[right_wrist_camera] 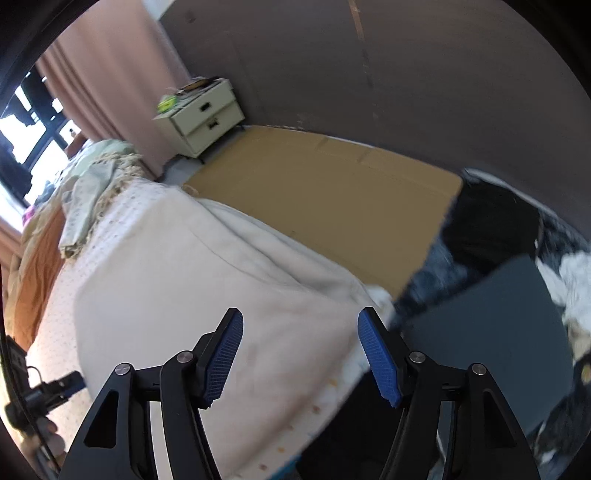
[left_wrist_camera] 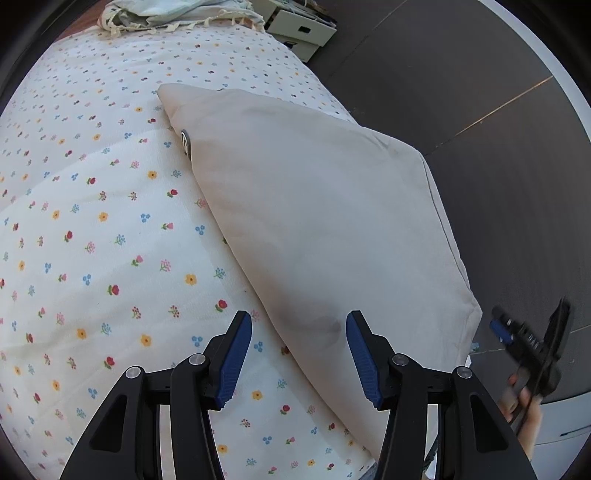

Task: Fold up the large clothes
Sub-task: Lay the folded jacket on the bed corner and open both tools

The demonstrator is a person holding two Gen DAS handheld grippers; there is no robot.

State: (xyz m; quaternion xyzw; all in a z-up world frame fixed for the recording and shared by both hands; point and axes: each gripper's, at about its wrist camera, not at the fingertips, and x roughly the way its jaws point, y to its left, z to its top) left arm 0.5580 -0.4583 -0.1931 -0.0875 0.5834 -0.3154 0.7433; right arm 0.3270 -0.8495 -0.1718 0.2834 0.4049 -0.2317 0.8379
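i'm hovering the left gripper (left_wrist_camera: 299, 354) with its blue pads spread wide and nothing between them, just above the near corner of the beige folded garment (left_wrist_camera: 317, 221). i judge i'm keeping it parted so i can pinch that corner or press the fold flat. the right gripper (right_wrist_camera: 300, 356) is also gaping and holding nothing, aimed over the same garment's near end (right_wrist_camera: 221, 295) from the other side; from the left wrist it is showing only as a blurred dark shape (left_wrist_camera: 532, 343) off the bed edge, with my hand under it.

the garment is lying diagonally on the floral bedsheet (left_wrist_camera: 92, 206), one long edge running along the side of the bed above the dark floor (left_wrist_camera: 480, 92), which looks like a deliberate spot within reach of both claws. it appears already folded into a thick rectangle, though i'm not sure how many layers, since the underside is hidden. a small dark tag or button (left_wrist_camera: 185, 142) is peeking out at its far left edge, too small to name.

further off, a crumpled pile of pale cloth (left_wrist_camera: 166, 14) is sitting at the head of the bed, cut off by the frame. beyond it, a cream drawer unit (right_wrist_camera: 201, 114) and a flat cardboard sheet (right_wrist_camera: 325, 192) on the floor are smeared by motion.
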